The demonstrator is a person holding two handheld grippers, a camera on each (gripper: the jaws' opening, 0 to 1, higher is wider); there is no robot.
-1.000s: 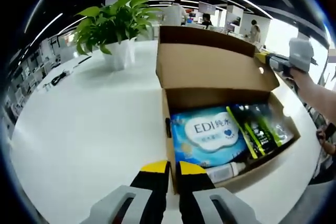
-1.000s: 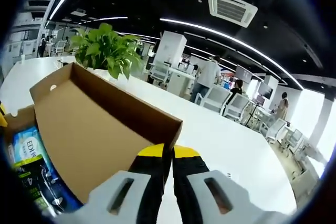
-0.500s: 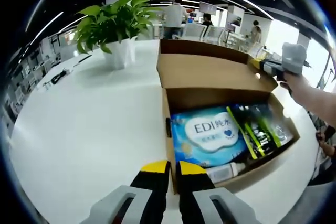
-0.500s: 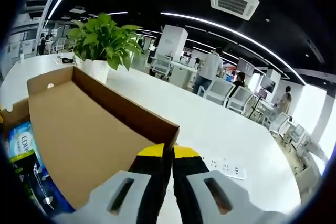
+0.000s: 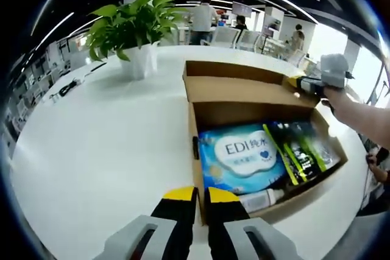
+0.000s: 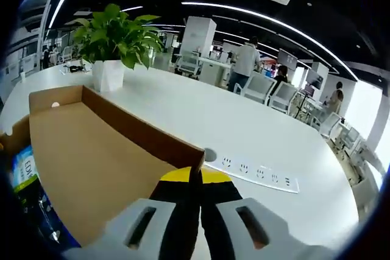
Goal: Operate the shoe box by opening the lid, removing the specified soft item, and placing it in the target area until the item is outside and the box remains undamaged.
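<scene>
White and broad, the tabletop (image 5: 91, 150) sits in an open-plan office with a potted plant (image 5: 137, 28) near its far side. On it stands the shoe box (image 5: 201, 205), its lid (image 6: 91, 156) folded well back toward flat, so the opening step looks nearly done. Inside lie a blue soft pack (image 5: 244, 156) and a dark packet with yellow-green stripes (image 5: 298, 147) beside it; which one is the specified item cannot be told, and the target area is not evident.

The left hand-held gripper (image 5: 198, 196) has its yellow-tipped jaws pressed together on the box's near wall, steadying it. The right hand-held gripper (image 6: 195, 178) pinches the lid's free corner edge, jaws nearly together; it also appears in the left gripper view (image 5: 308, 83) at the lid's far corner.

My worry: pushing the lid further back could crease or tear the cardboard hinge, and a hard clamp on the wall may dent it
</scene>
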